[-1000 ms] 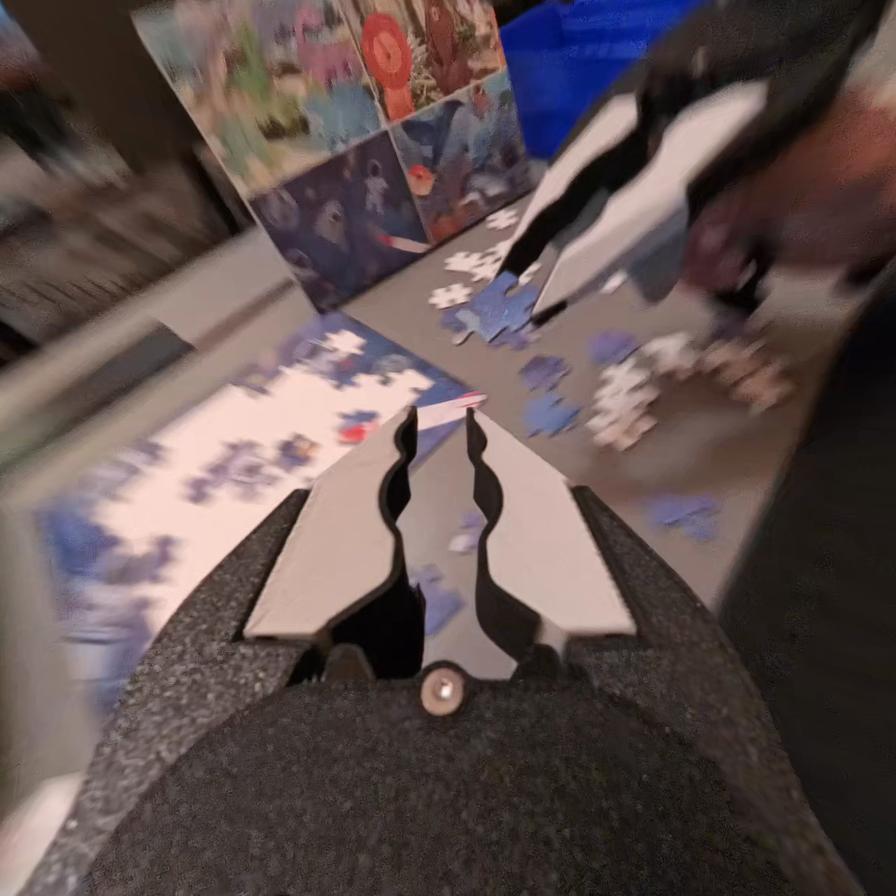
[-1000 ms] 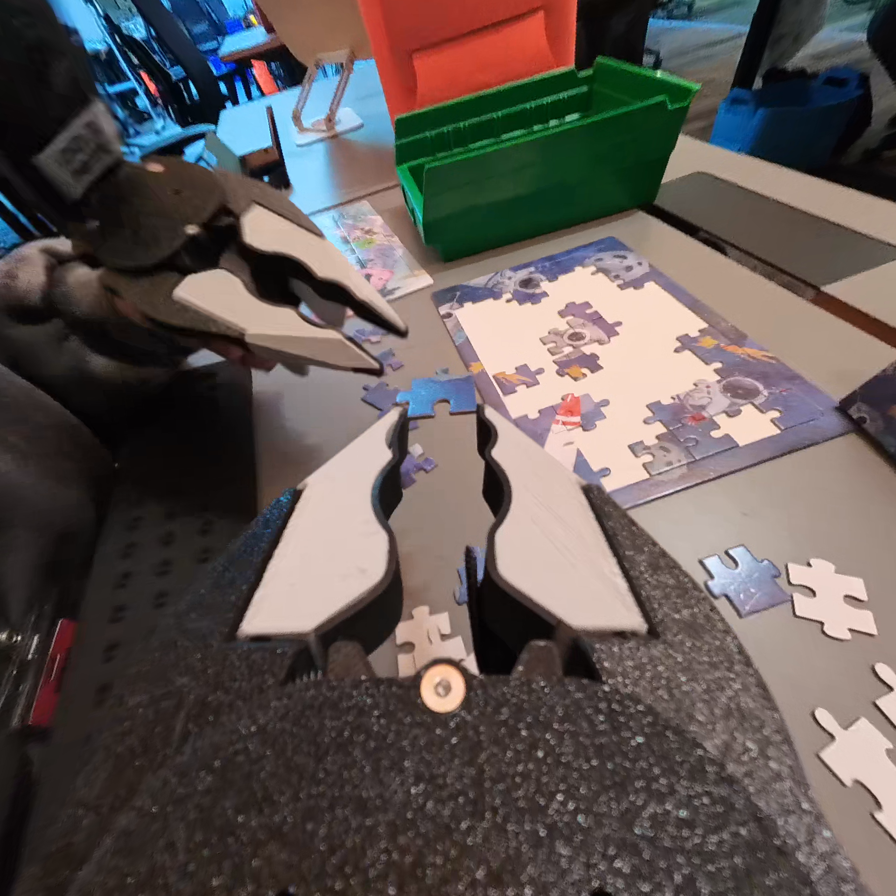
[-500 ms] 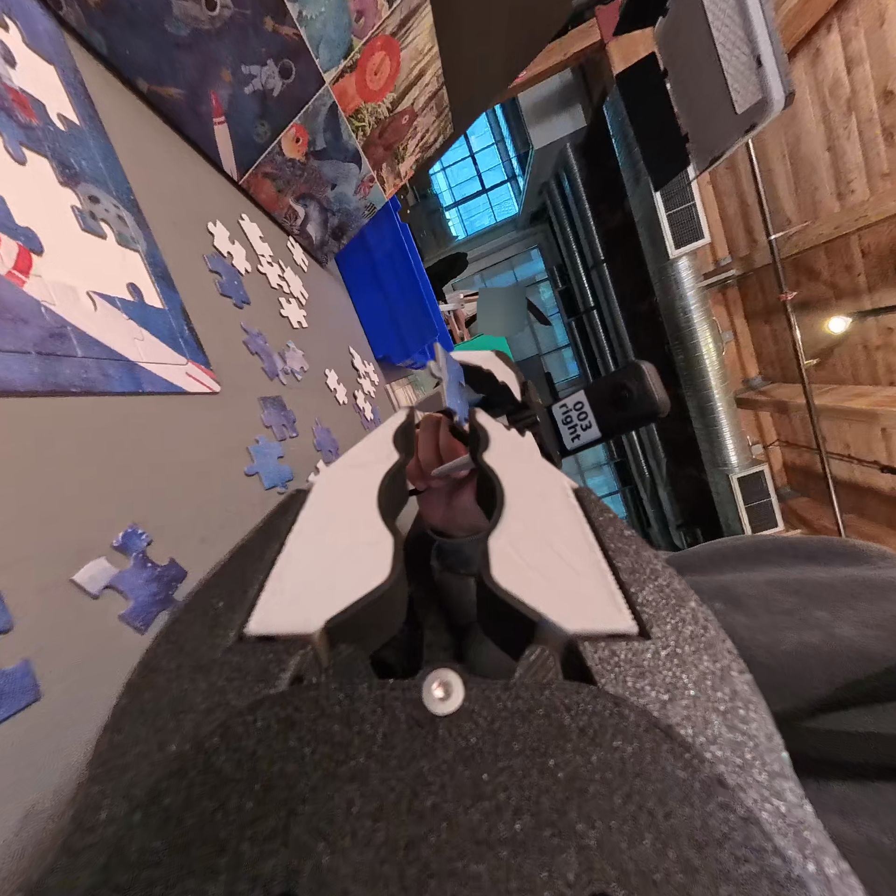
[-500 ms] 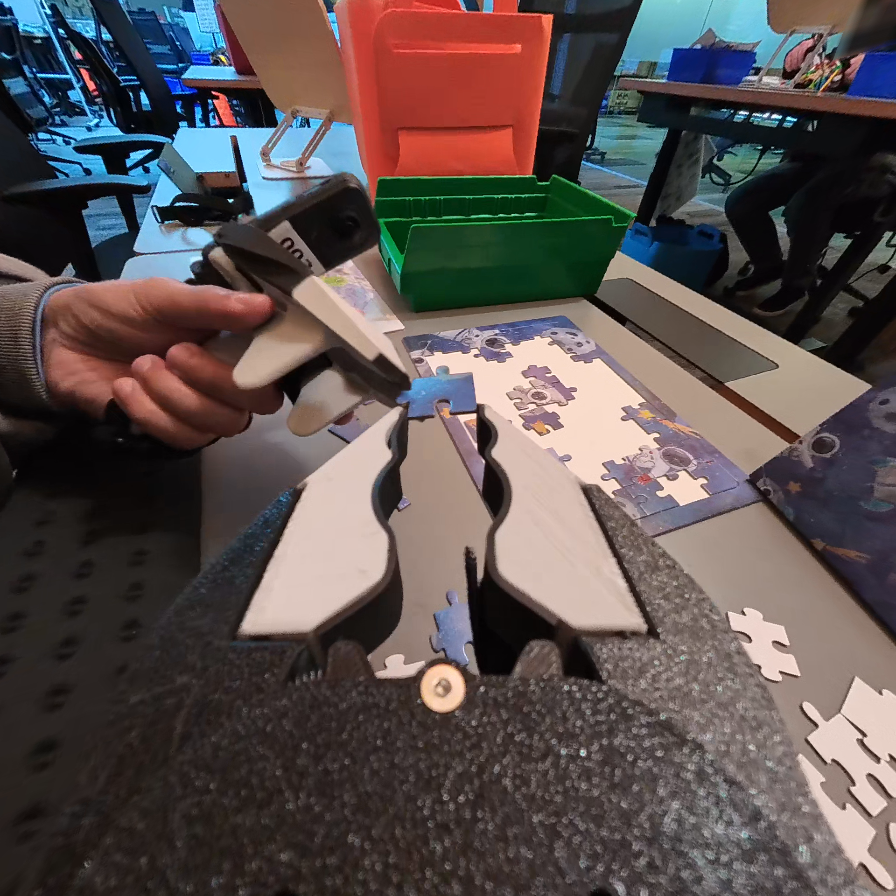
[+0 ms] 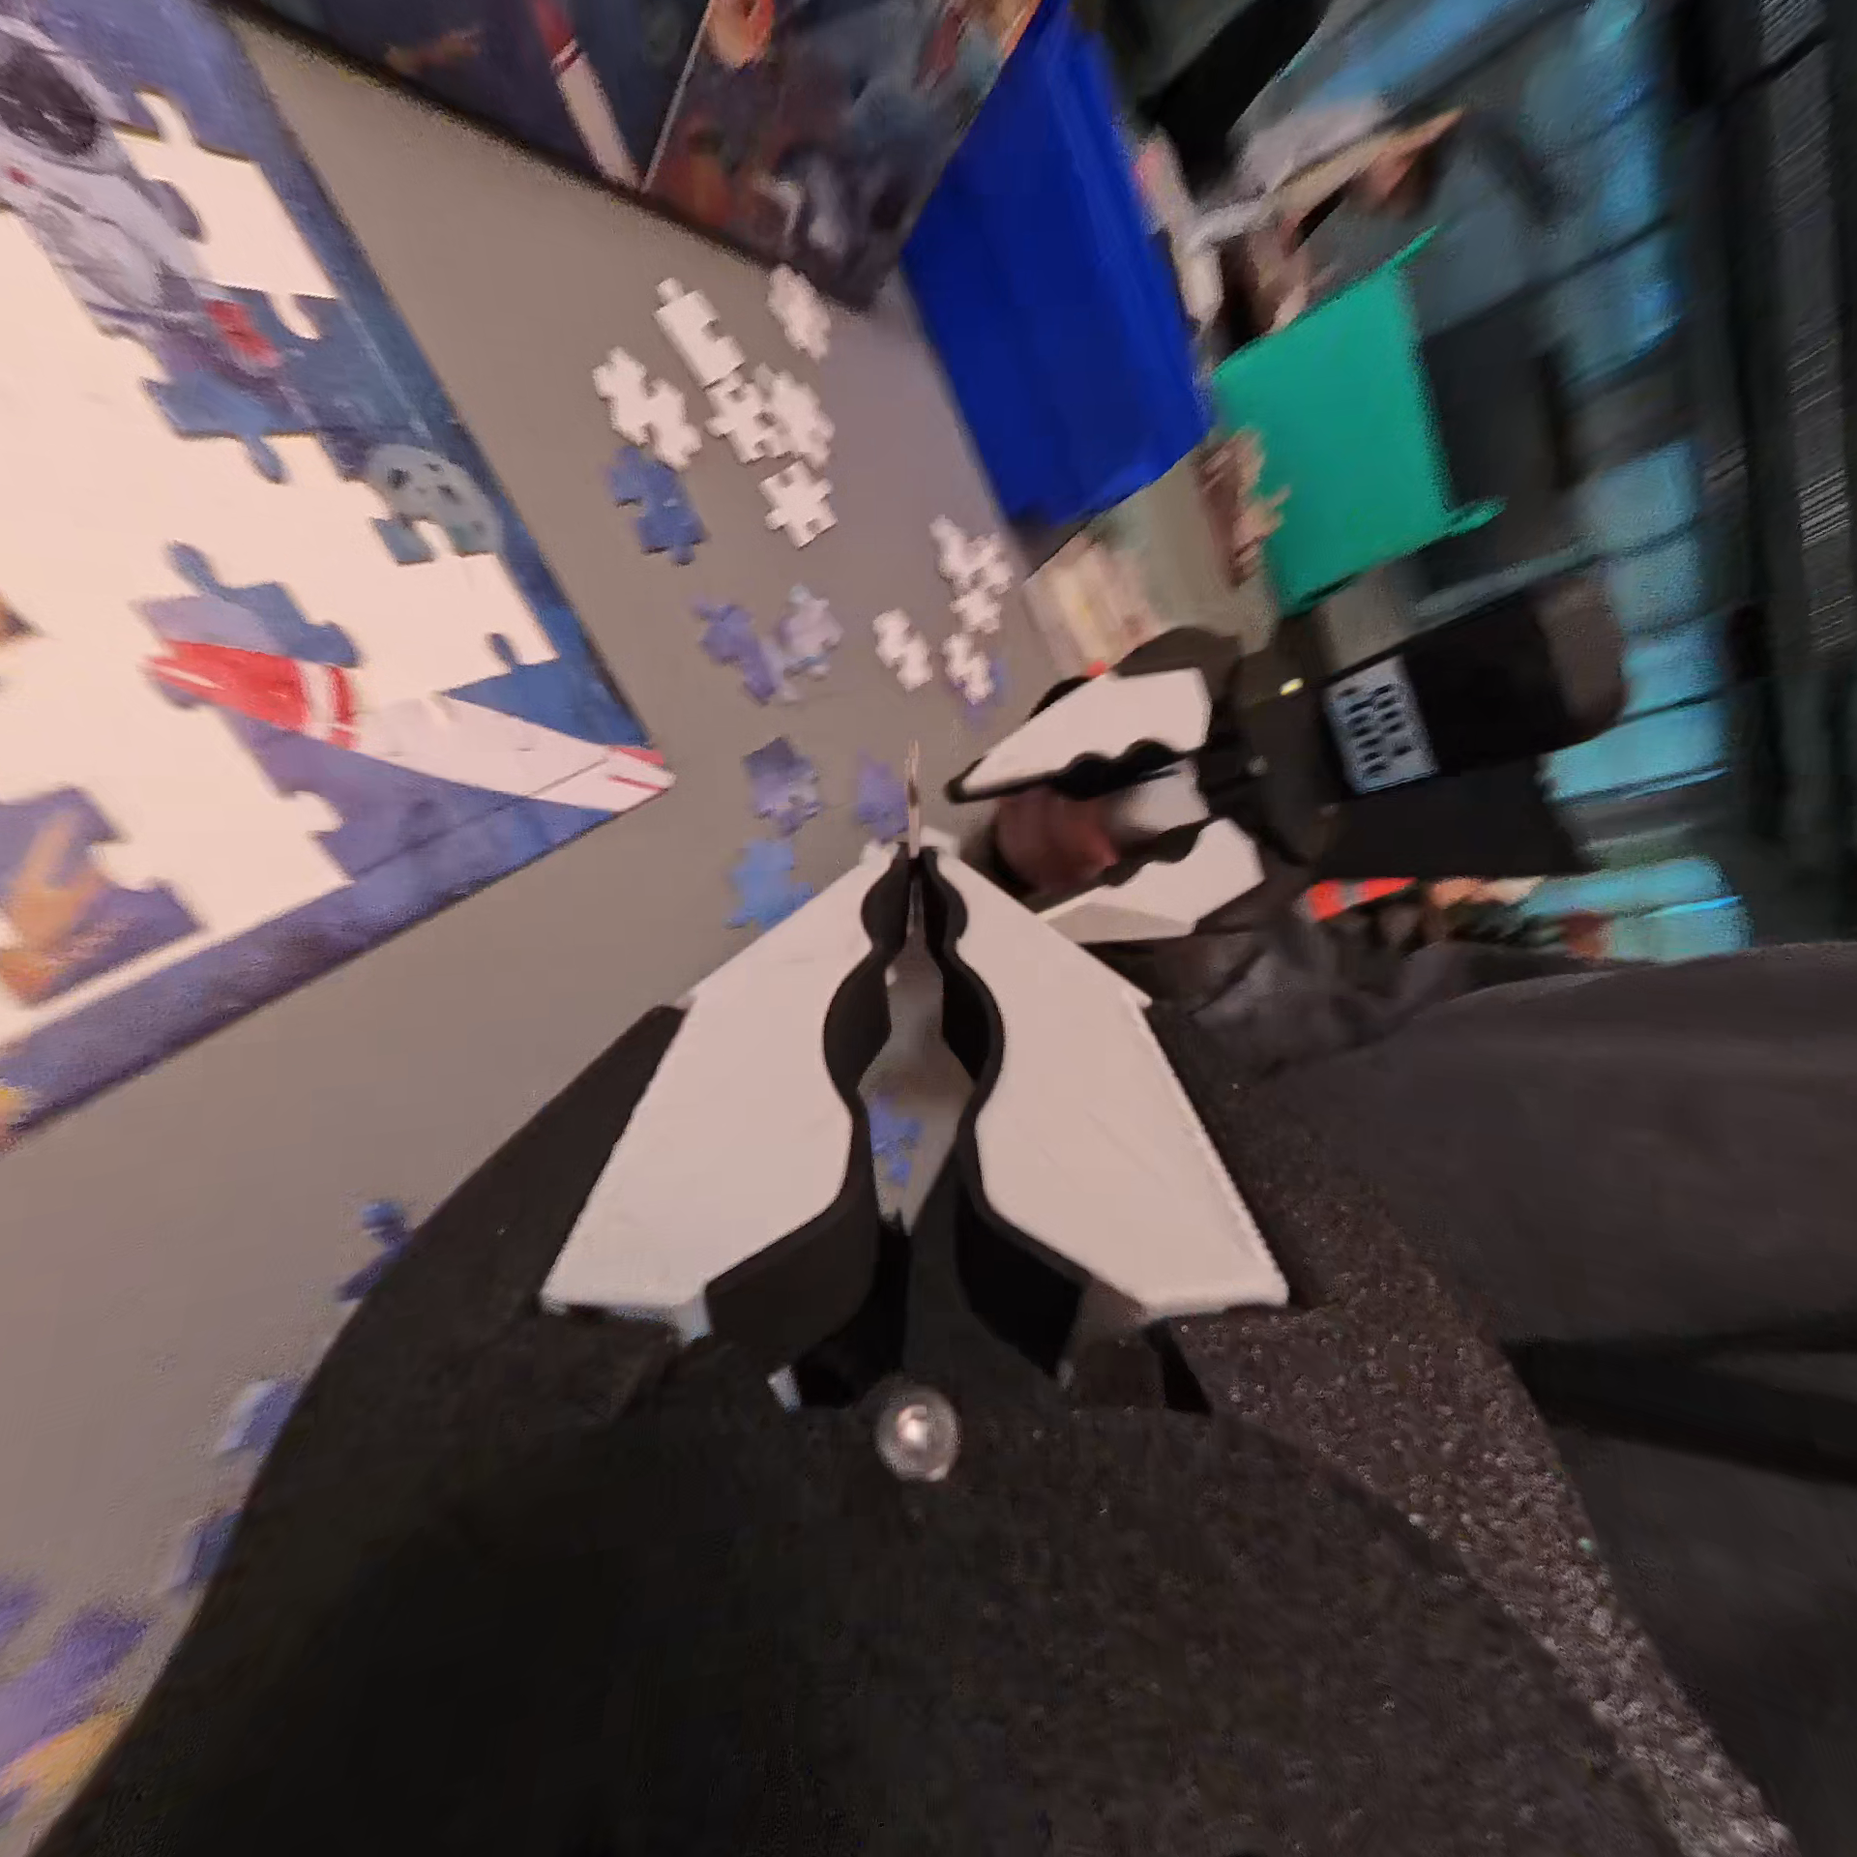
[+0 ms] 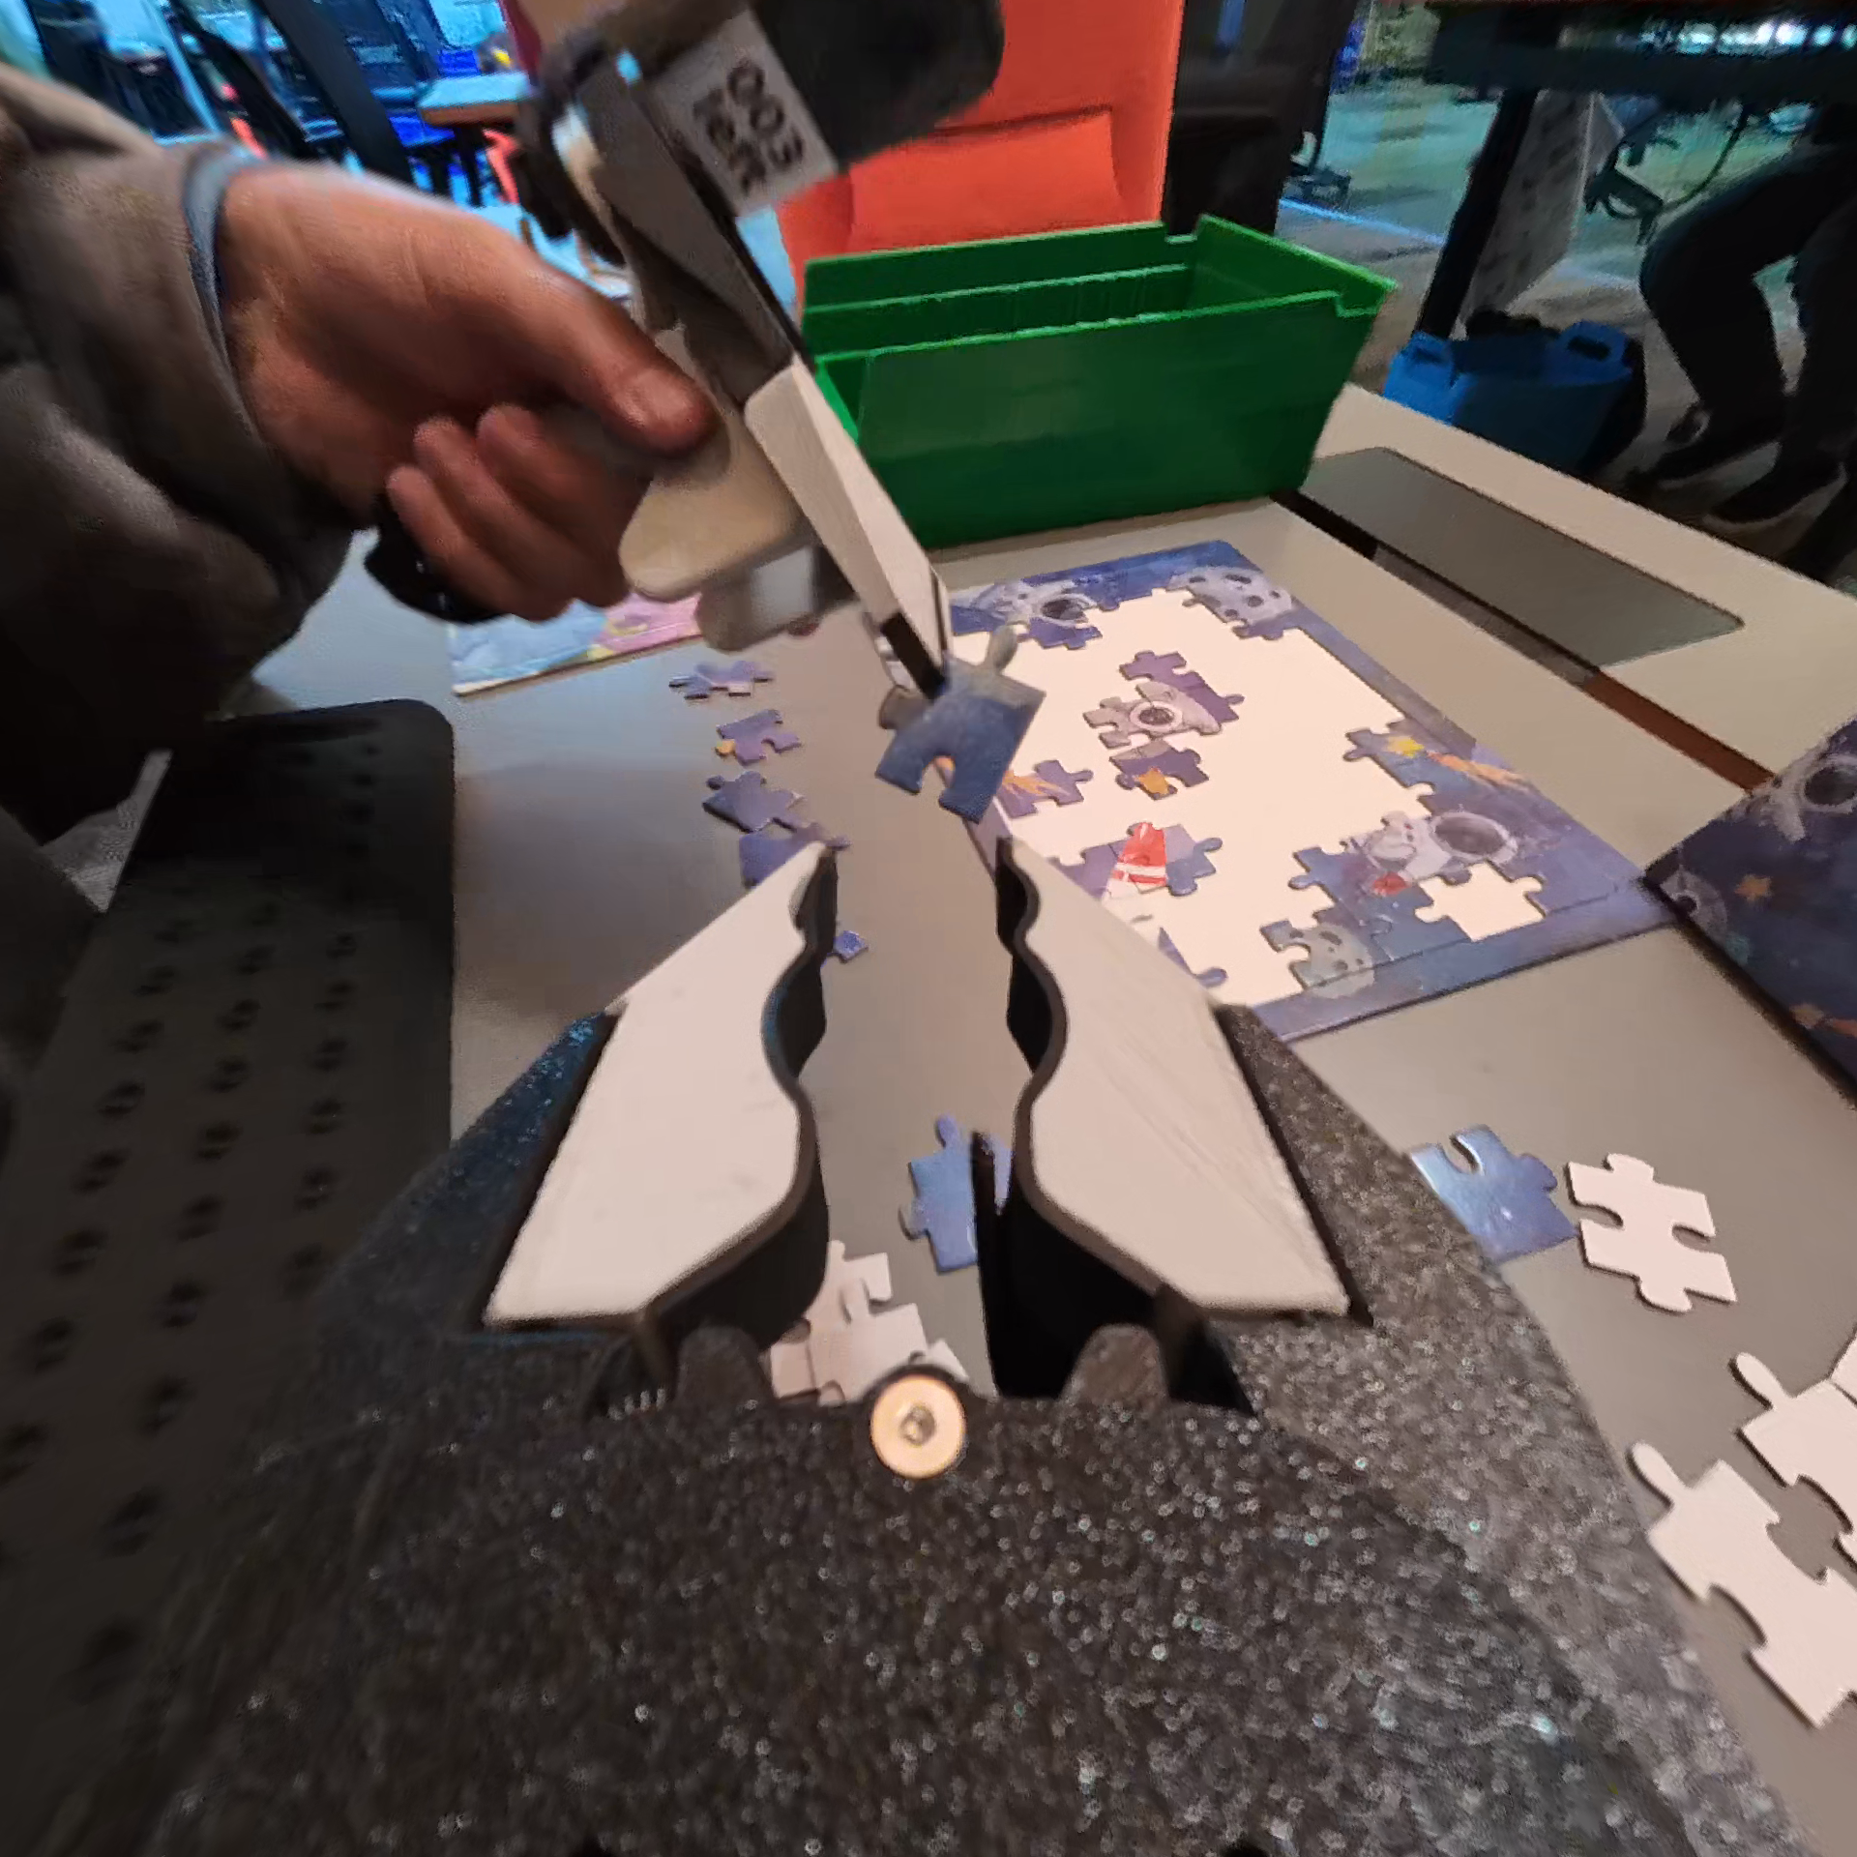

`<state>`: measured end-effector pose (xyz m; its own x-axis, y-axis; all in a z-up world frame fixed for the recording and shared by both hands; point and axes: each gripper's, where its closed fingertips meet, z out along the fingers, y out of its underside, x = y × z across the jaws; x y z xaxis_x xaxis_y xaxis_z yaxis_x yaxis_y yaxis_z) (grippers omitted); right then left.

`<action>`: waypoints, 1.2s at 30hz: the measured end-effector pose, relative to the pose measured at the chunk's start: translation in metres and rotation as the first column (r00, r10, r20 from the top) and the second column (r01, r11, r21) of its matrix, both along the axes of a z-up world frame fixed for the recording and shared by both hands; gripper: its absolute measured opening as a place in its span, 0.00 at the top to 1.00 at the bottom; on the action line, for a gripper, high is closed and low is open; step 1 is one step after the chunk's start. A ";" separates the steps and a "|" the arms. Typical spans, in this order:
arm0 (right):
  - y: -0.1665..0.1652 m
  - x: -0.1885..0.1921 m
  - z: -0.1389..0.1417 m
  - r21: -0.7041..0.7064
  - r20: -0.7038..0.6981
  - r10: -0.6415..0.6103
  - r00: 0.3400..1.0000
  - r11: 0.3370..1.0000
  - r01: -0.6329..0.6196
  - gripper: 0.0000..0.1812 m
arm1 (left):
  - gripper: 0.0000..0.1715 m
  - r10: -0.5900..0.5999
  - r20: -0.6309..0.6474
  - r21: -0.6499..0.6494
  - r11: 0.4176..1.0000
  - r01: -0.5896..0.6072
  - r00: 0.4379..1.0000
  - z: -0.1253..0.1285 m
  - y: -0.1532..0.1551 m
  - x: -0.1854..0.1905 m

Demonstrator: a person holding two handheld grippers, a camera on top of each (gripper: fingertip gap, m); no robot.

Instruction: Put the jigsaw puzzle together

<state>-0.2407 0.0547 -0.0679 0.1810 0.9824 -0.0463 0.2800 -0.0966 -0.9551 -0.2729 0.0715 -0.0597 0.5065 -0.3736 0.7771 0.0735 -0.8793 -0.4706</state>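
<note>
My left gripper (image 5: 912, 866) is shut on a blue puzzle piece (image 5: 912, 804), which shows edge-on between its pads. In the right wrist view the left gripper (image 6: 919, 675) pinches that blue piece (image 6: 960, 739) by one edge and holds it in the air above the near corner of the puzzle board (image 6: 1457, 990). The board also shows in the left wrist view (image 5: 332, 904), partly filled, with a white middle. My right gripper (image 6: 914, 866) is open and empty, just below the piece. It also shows in the left wrist view (image 5: 1005, 852), close beside the left fingertips.
Loose blue pieces (image 6: 754, 799) and white face-down pieces (image 6: 1648, 1241) lie on the grey table around the board. A green bin (image 6: 1085, 422) stands behind the board. A blue bin (image 5: 1045, 332) and the picture box lid (image 5: 784, 131) stand at the table's far side. A black mat (image 6: 201, 1005) lies at the left.
The blue piece was in my right gripper's fingertips. My left gripper has shut on it, and my right gripper has opened and drawn back a little.
</note>
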 end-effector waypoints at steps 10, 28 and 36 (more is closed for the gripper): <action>0.038 0.029 -0.024 -0.072 0.100 -0.192 0.976 0.977 0.200 0.83 | 0.99 -0.361 -0.302 -0.250 0.923 0.292 0.882 -0.063 0.063 0.004; 0.042 0.038 -0.027 -0.033 0.141 -0.210 0.968 0.976 0.216 0.83 | 0.99 -0.494 -0.227 -0.400 0.833 0.382 0.839 -0.087 0.091 0.016; 0.045 0.040 -0.026 -0.076 0.119 -0.218 0.969 0.971 0.228 0.81 | 0.99 -0.514 -0.269 -0.402 0.828 0.390 0.814 -0.094 0.090 0.015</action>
